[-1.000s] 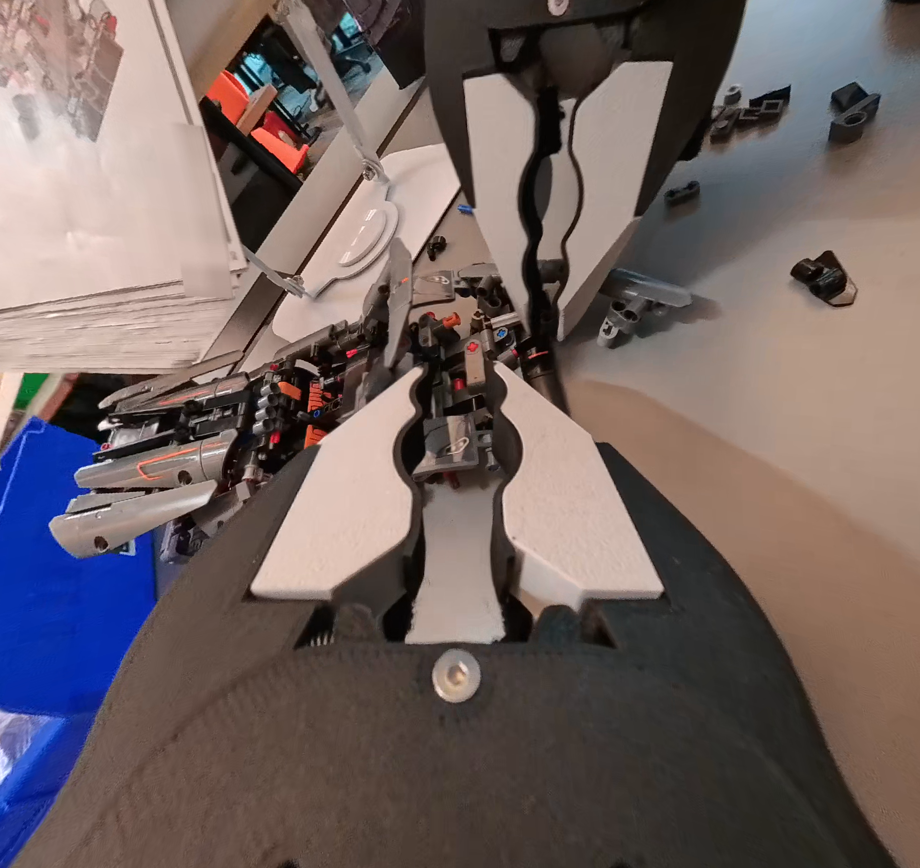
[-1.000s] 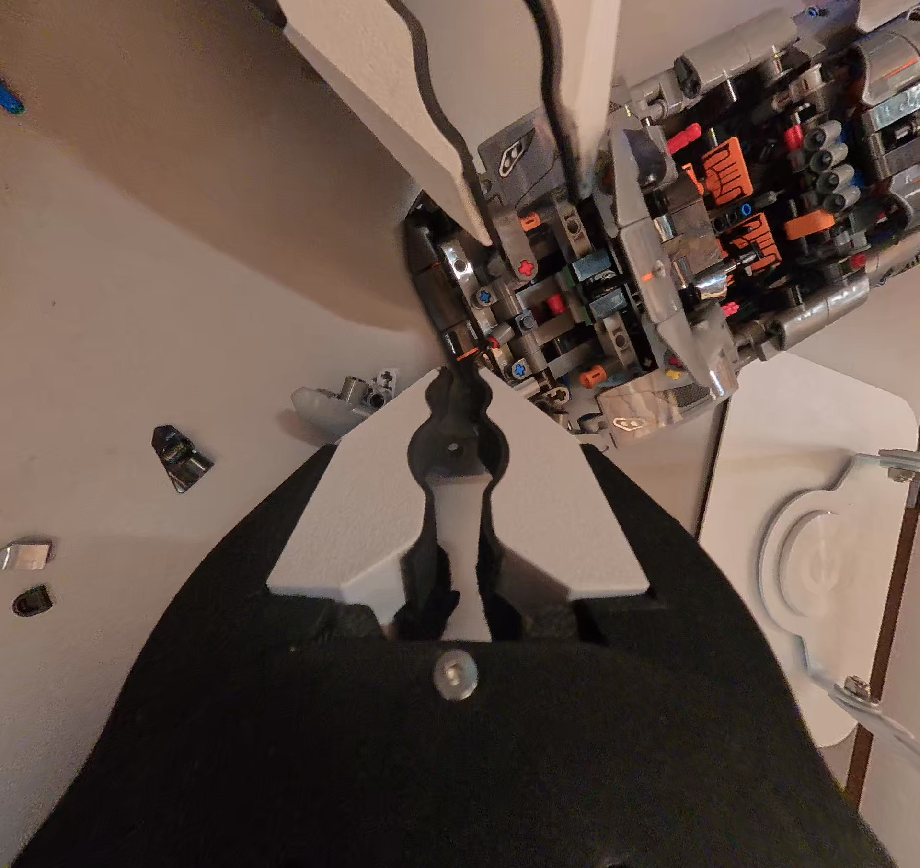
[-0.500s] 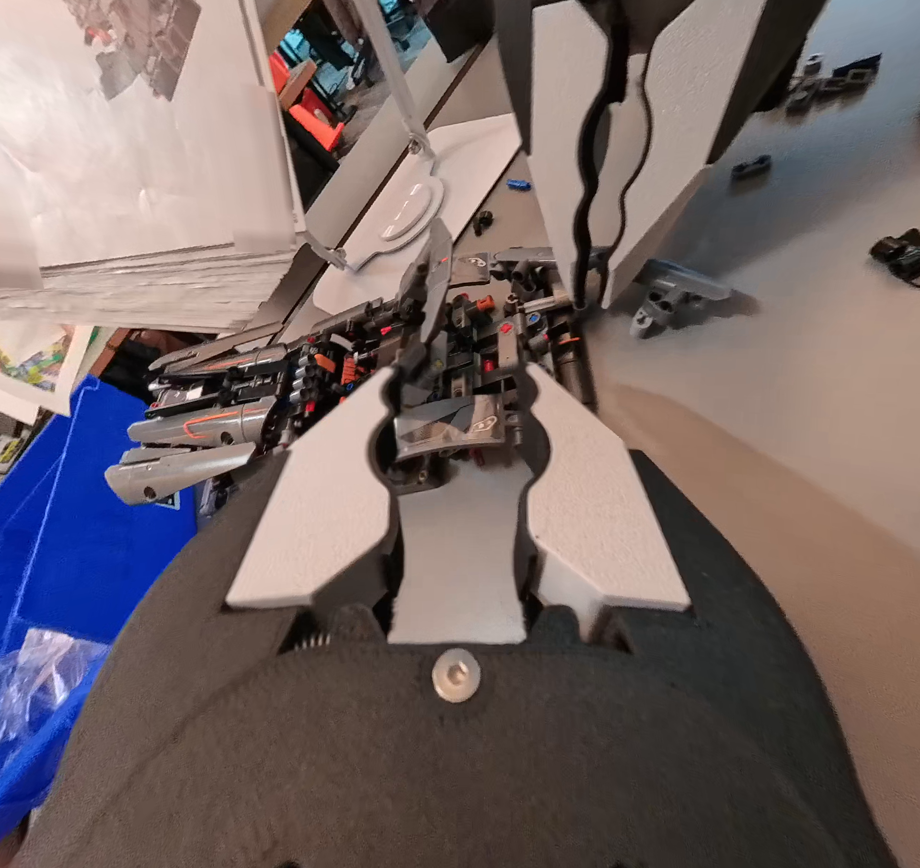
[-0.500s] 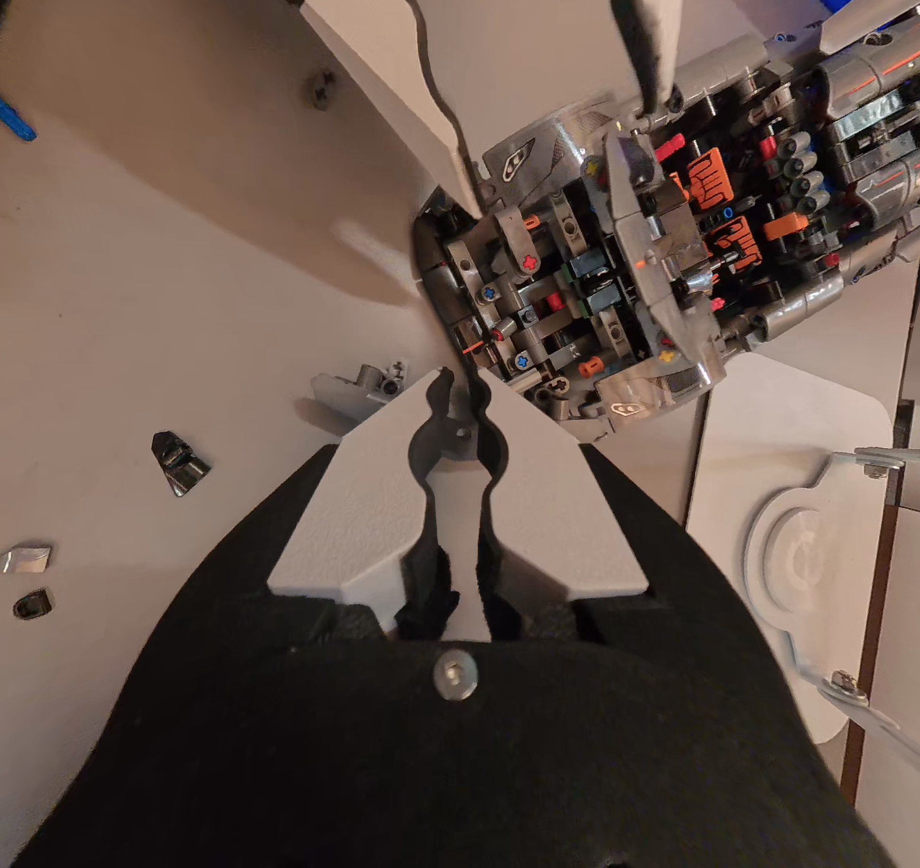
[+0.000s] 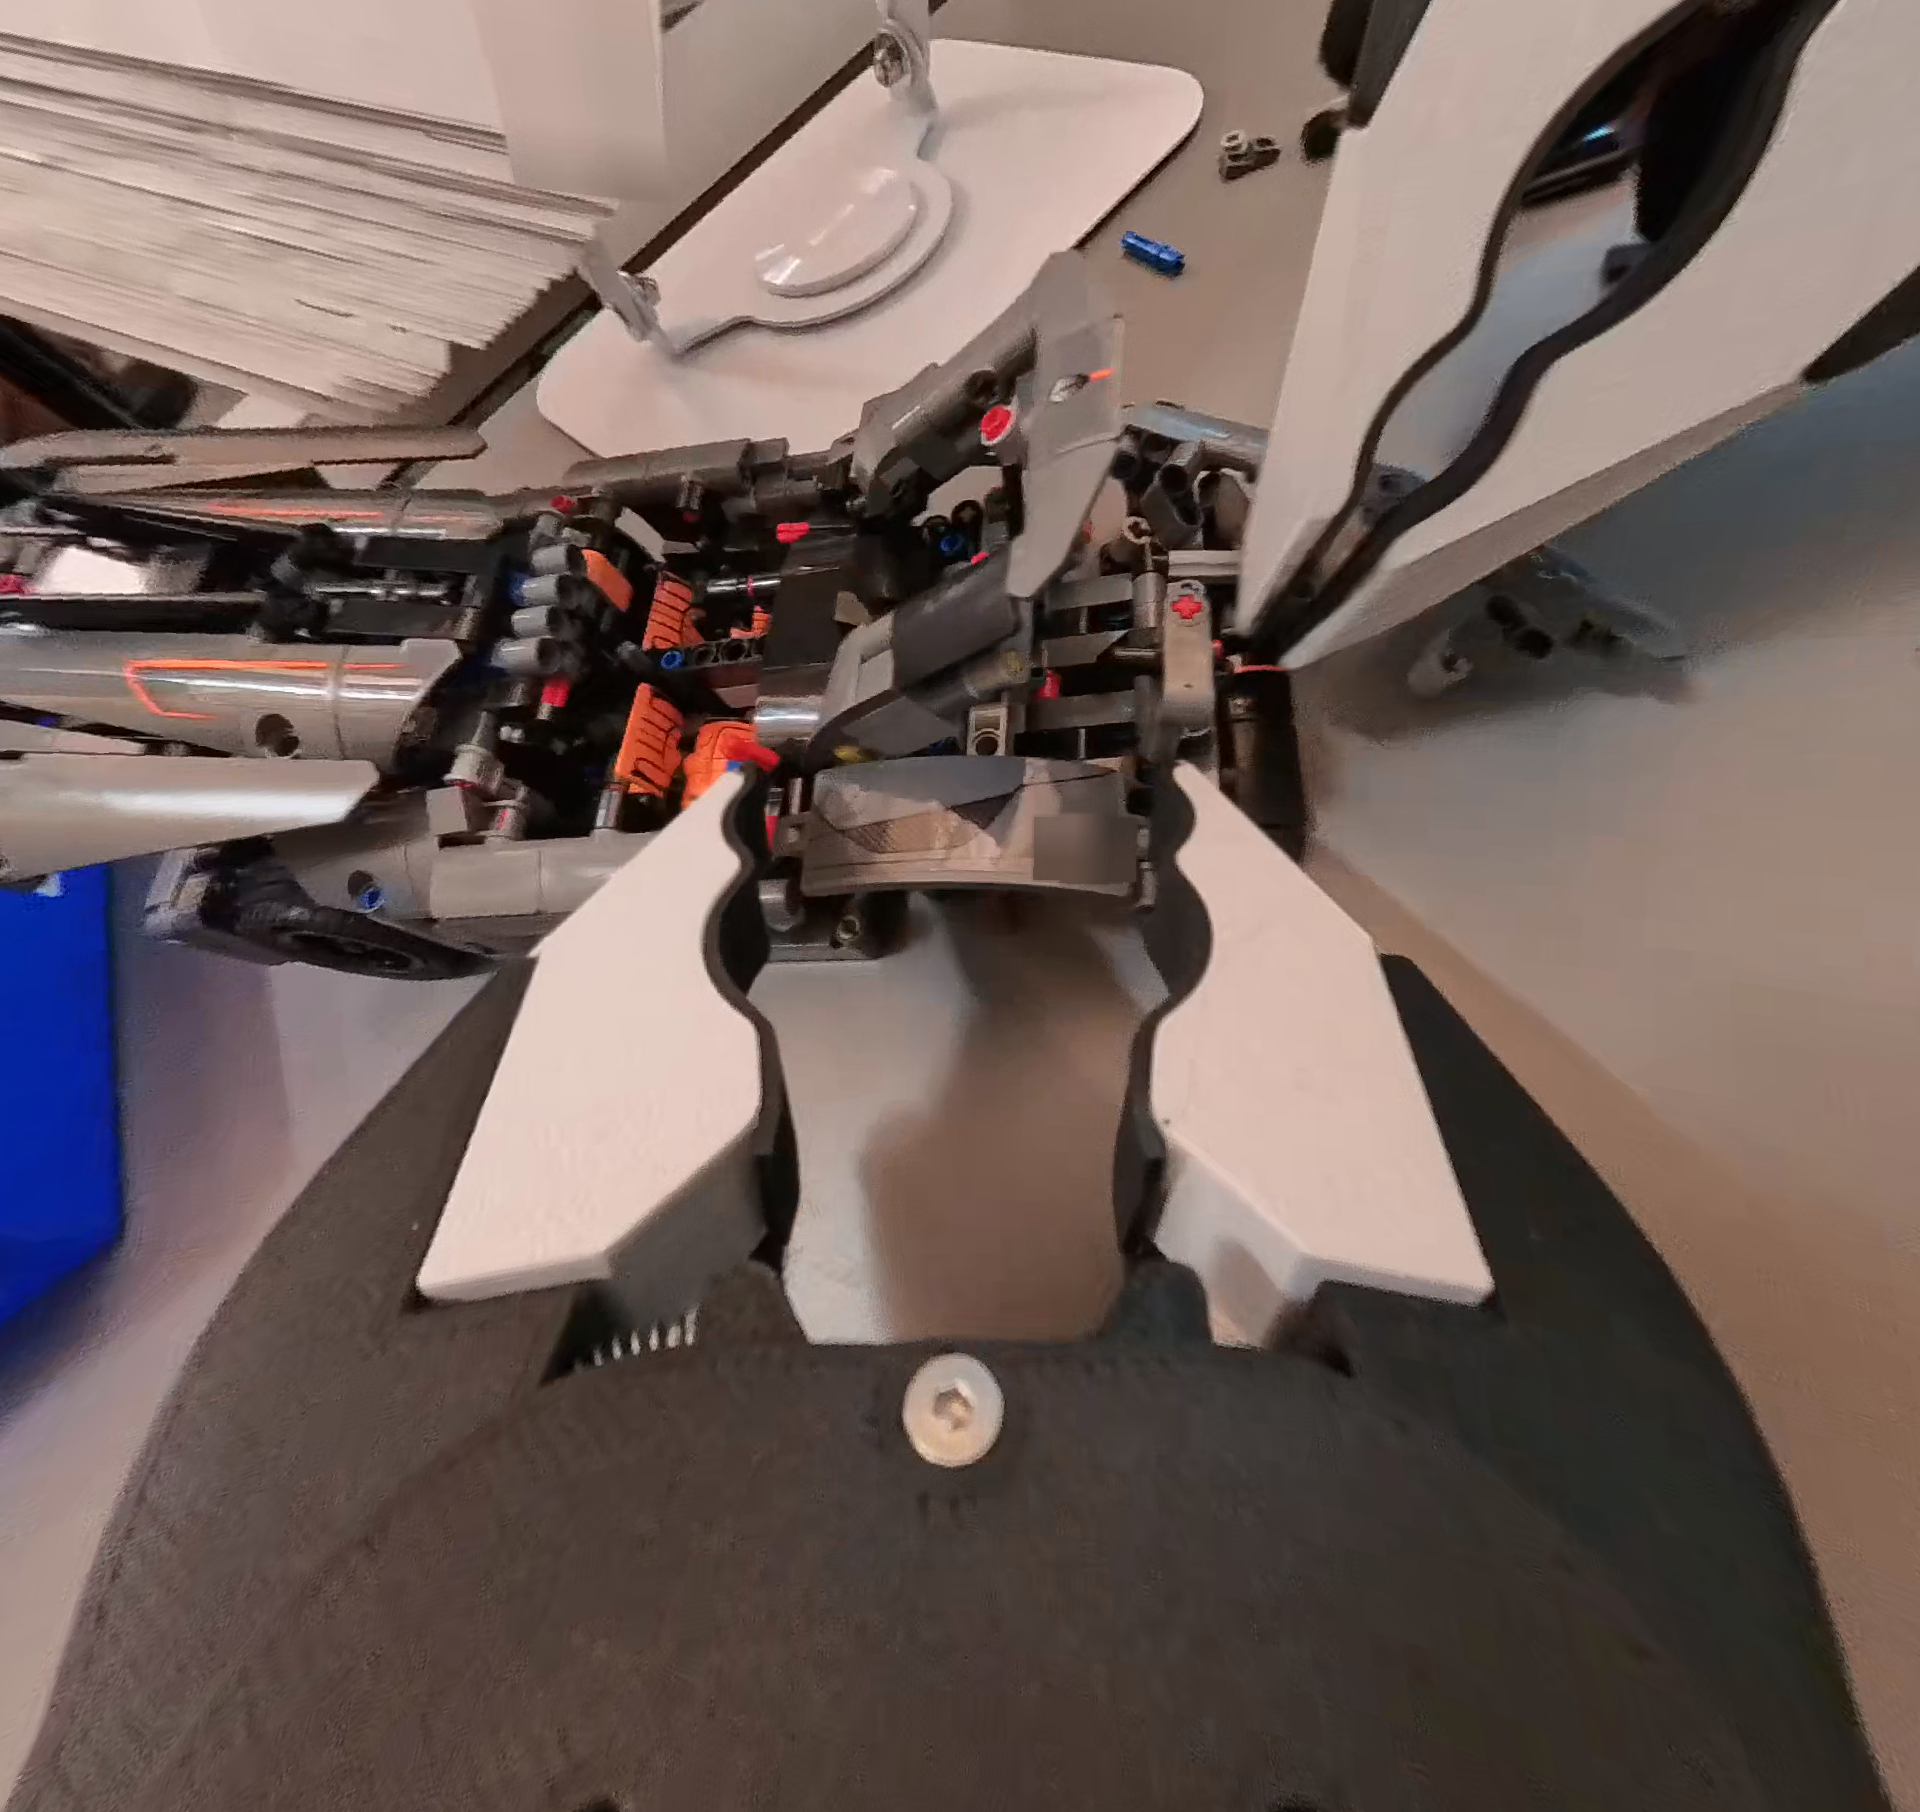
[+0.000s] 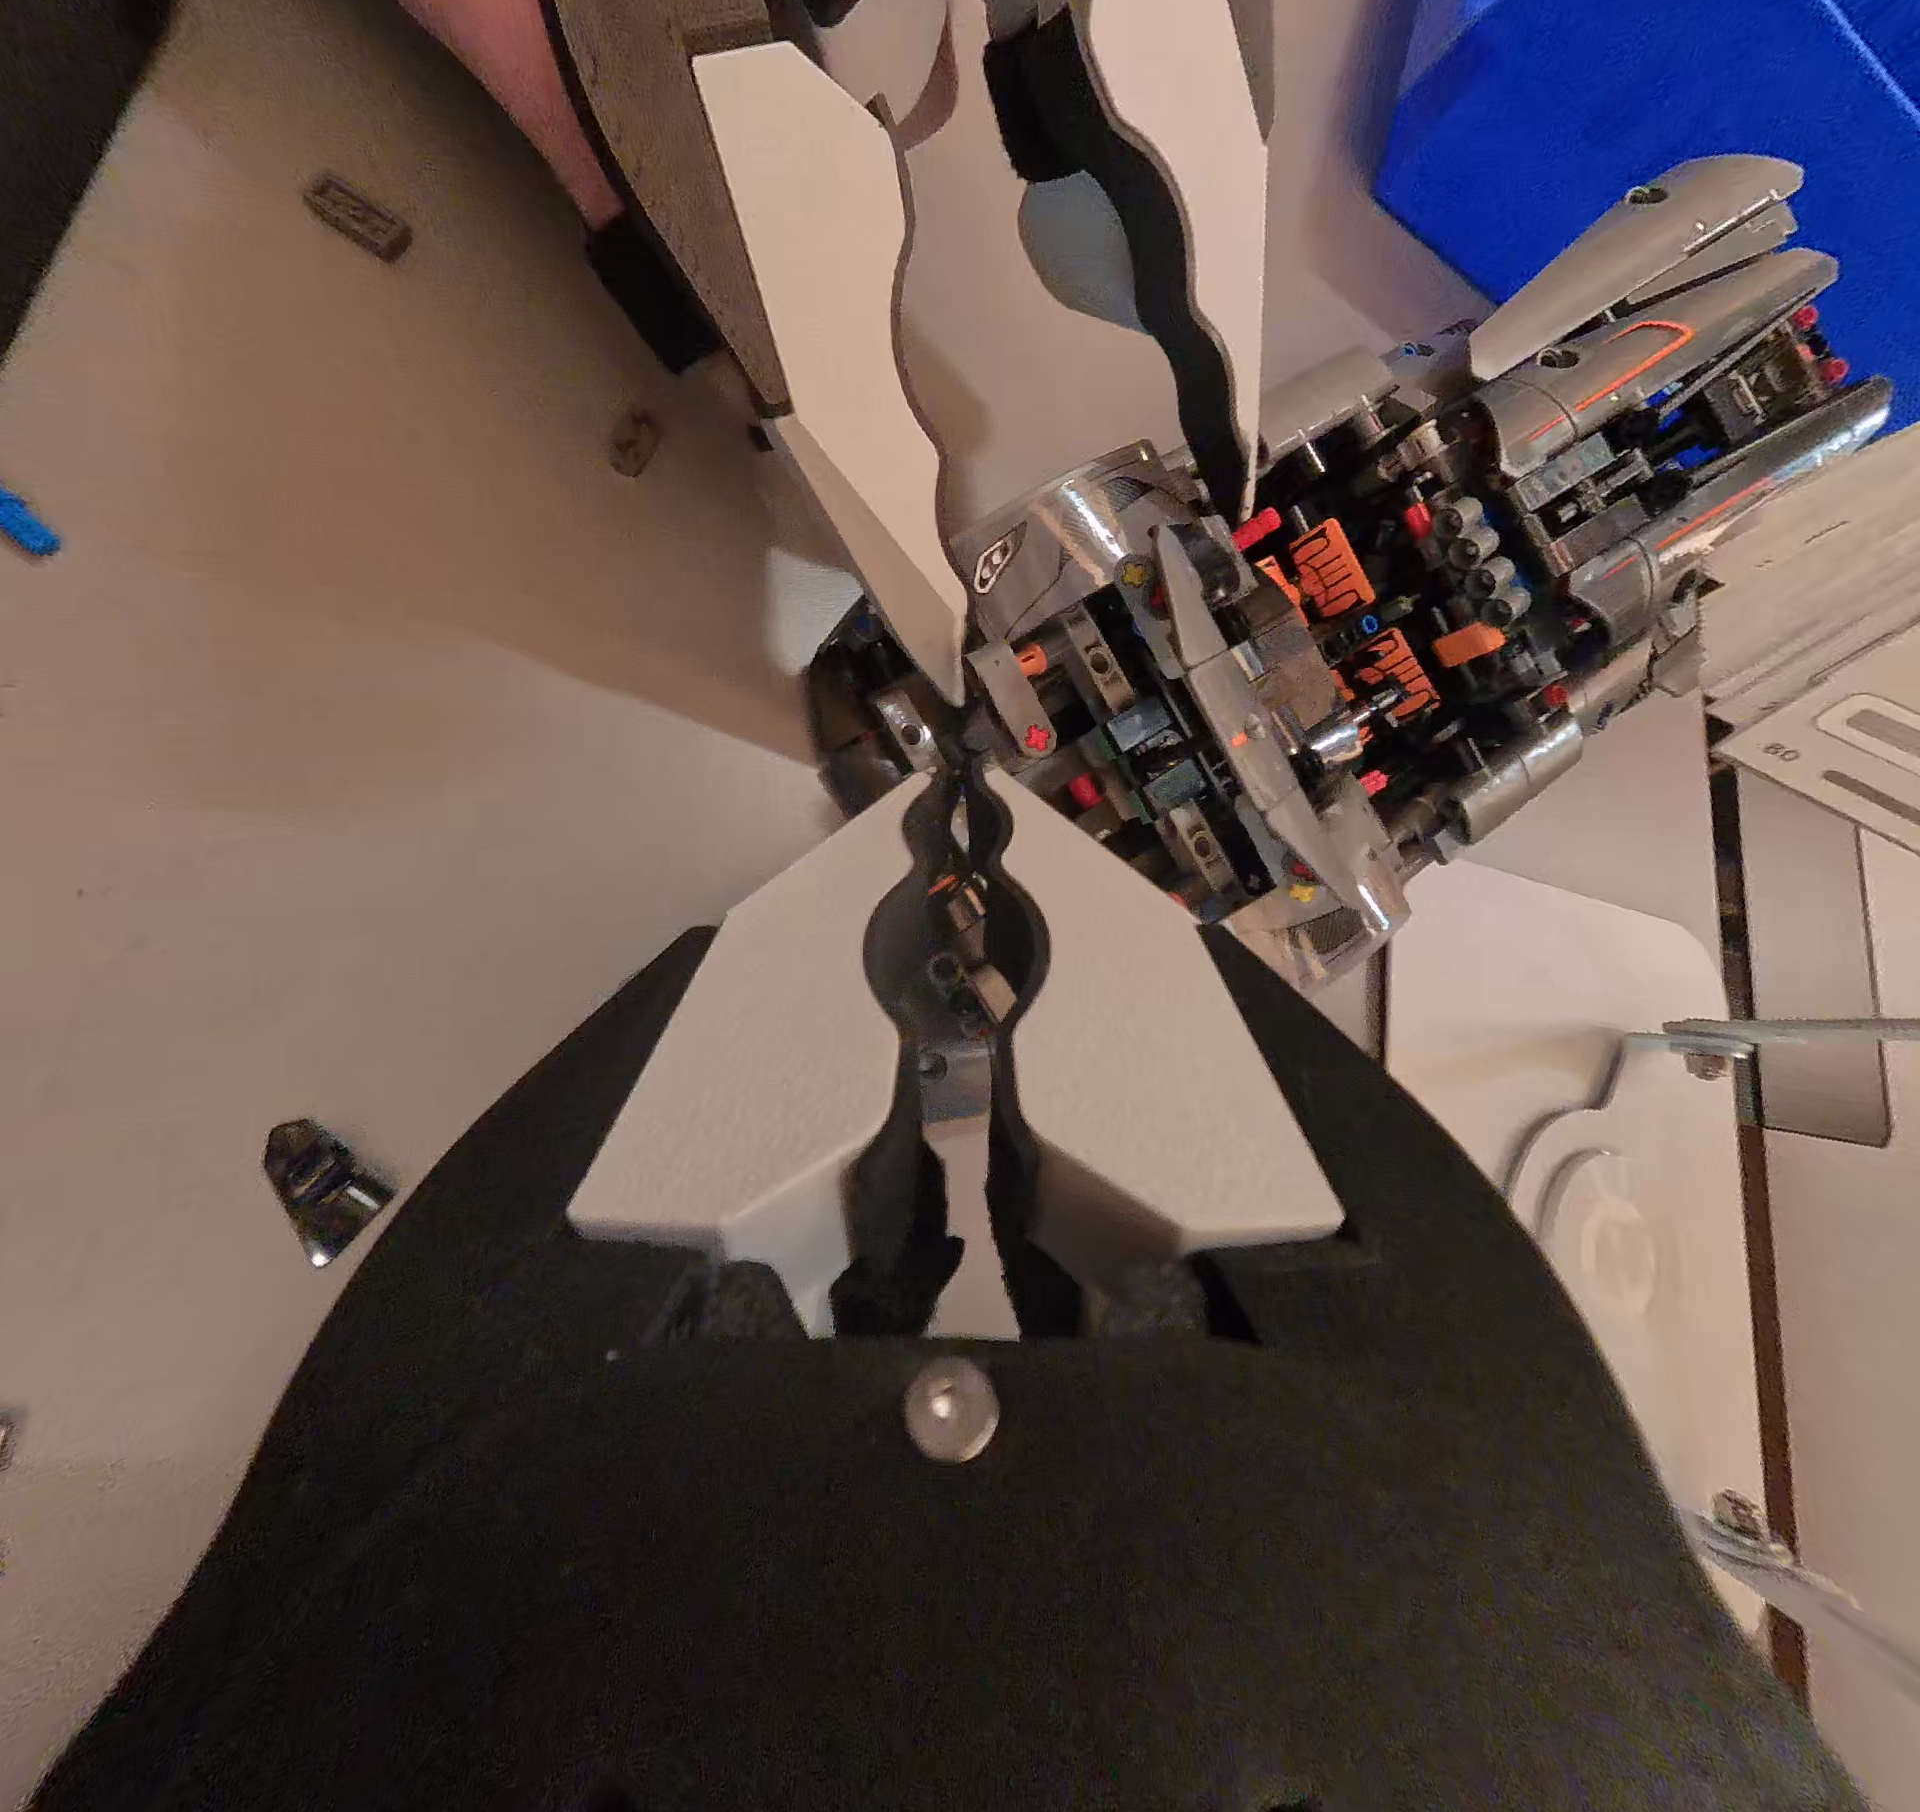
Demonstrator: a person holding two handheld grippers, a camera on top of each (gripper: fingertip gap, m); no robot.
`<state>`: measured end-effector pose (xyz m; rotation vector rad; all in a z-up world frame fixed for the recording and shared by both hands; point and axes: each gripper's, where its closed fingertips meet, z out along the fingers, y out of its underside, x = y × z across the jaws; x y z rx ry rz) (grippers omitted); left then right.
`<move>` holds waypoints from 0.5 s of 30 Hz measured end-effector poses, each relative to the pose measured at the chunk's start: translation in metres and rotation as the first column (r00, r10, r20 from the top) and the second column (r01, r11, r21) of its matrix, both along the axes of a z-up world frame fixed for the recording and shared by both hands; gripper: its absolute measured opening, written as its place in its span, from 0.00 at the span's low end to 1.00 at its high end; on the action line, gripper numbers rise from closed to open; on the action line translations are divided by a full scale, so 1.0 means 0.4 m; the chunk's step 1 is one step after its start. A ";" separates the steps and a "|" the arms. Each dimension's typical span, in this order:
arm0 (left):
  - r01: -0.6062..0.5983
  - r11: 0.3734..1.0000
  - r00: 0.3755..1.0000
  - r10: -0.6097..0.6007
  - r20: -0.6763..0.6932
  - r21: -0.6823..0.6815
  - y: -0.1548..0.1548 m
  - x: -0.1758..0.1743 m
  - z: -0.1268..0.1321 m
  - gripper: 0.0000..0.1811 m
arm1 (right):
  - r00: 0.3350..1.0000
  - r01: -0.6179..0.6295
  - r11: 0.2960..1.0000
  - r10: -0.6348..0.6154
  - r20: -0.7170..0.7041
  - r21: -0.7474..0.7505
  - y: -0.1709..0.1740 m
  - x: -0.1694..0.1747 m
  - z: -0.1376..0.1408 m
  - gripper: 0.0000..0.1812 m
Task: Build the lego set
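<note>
At lego model: left tongs wide, right tongs pinching.

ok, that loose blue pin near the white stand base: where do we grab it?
Pinch the blue pin across its middle, coming straight down from above. It is thin and long and lies flat on the table, so the fingers should straddle its short side. It sits apart from the white stand base, which likely leaves room on either side.

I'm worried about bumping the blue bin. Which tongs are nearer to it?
Left. The left tongs meet the lego model from the blue bin's side; the right tongs, gripping a small piece, are on the opposite side.
</note>
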<state>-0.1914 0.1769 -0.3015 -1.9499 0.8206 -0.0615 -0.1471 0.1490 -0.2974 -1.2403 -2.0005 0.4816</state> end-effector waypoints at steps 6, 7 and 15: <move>0.023 1.000 1.000 -0.023 0.017 -0.016 -0.004 0.006 -0.006 0.41 | 0.998 0.034 0.999 -0.032 -0.046 0.032 0.011 -0.024 0.003 0.00; 0.026 1.000 0.999 -0.026 0.020 -0.016 -0.004 0.006 -0.005 0.40 | 0.999 0.036 0.999 -0.034 -0.042 0.038 0.011 -0.027 -0.002 0.00; 0.049 0.999 0.999 -0.049 0.007 -0.013 -0.008 0.013 -0.008 0.42 | 0.998 0.061 0.998 -0.060 -0.033 0.034 0.028 -0.051 -0.006 0.00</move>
